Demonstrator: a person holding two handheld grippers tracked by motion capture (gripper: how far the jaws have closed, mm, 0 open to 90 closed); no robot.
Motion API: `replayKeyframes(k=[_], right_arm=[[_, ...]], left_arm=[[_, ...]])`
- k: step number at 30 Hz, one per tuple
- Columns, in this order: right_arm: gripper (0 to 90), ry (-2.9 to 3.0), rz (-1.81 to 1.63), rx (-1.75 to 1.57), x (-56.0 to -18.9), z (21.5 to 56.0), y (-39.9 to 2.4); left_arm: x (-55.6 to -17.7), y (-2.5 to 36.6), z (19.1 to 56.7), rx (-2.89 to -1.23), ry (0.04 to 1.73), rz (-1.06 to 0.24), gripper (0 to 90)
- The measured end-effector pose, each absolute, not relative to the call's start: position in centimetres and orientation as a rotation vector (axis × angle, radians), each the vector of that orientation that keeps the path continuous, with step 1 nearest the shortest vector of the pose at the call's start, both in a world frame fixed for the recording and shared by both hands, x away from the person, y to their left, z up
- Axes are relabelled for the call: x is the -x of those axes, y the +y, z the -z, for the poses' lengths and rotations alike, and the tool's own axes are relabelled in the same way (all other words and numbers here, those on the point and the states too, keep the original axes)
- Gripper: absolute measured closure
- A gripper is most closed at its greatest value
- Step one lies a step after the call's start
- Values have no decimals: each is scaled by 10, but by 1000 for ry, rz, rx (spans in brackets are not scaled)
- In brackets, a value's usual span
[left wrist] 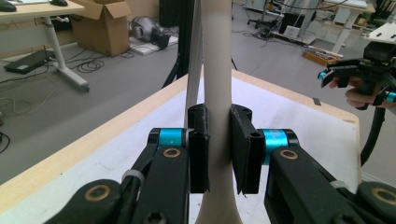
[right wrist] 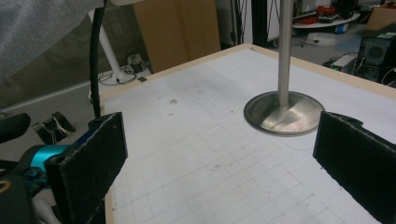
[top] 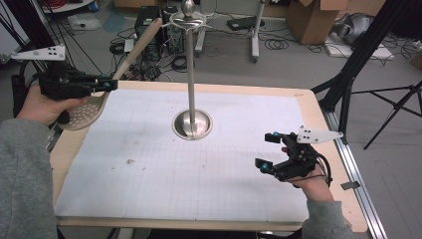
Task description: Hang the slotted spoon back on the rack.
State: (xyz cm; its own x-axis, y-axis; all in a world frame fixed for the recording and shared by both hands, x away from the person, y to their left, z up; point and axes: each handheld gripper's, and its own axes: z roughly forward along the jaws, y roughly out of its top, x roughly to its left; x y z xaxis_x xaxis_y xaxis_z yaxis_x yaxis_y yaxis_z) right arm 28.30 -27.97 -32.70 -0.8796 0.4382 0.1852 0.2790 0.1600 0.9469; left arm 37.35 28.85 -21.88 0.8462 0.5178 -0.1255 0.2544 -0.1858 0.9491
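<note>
Left tool [left wrist: 218, 154] clamped around slotted spoon [top: 84, 112] handle, off table's [top: 209, 224] left edge

Room: grey floor [top: 298, 64] strewn with black cables [top: 278, 45]. Cardboard boxes [top: 313, 17] at far wall; another box [left wrist: 100, 25] beside a white desk leg [left wrist: 60, 51]. Black tripod legs [top: 393, 109] at right. Computer tower [top: 149, 30] behind the wood-edged surface [top: 311, 107] with white gridded mat [top: 224, 169].

jaws wide apart; steel stand base [right wrist: 284, 113] on gridded mat [right wrist: 196, 154].
</note>
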Motion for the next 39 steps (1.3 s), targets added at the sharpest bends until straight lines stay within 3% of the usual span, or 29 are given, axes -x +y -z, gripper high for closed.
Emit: replayKeyframes(k=[39], right_arm=[[15,2288,-1828,-724,-282,326,-280]], left_arm=[[-392,242,239,-1870,621,-228,781]])
